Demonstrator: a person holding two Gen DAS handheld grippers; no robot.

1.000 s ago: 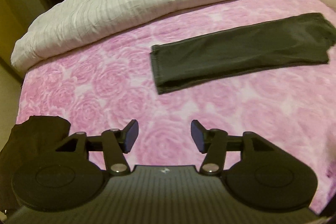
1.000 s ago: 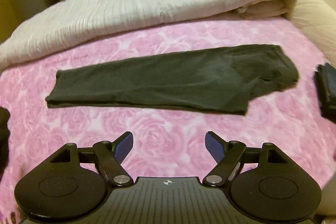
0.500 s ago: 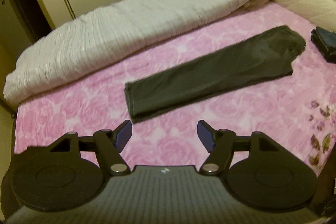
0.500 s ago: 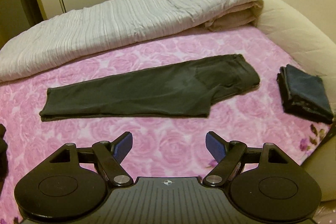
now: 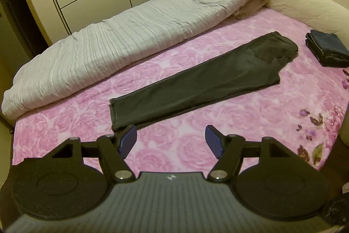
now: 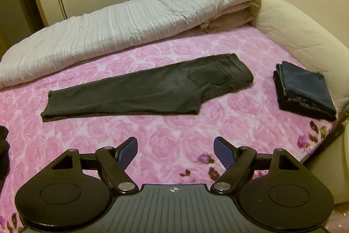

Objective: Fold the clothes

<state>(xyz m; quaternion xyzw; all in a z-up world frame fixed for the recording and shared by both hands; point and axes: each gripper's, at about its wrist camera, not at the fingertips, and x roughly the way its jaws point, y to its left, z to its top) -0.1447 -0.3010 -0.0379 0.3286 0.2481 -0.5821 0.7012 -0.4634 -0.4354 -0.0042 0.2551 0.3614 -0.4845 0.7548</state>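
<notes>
Trousers [image 5: 202, 84] lie flat beyond the empty left hand-held gripper [image 5: 171, 141].

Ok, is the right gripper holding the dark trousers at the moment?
No, the right gripper is open and empty over the pink bedspread, while the dark trousers lie flat farther up the bed.

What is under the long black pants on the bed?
The black pants lie flat, folded leg over leg, right on the pink rose blanket. Nothing else peeks out around their edges. Anything hidden beneath the cloth cannot be seen.
</notes>
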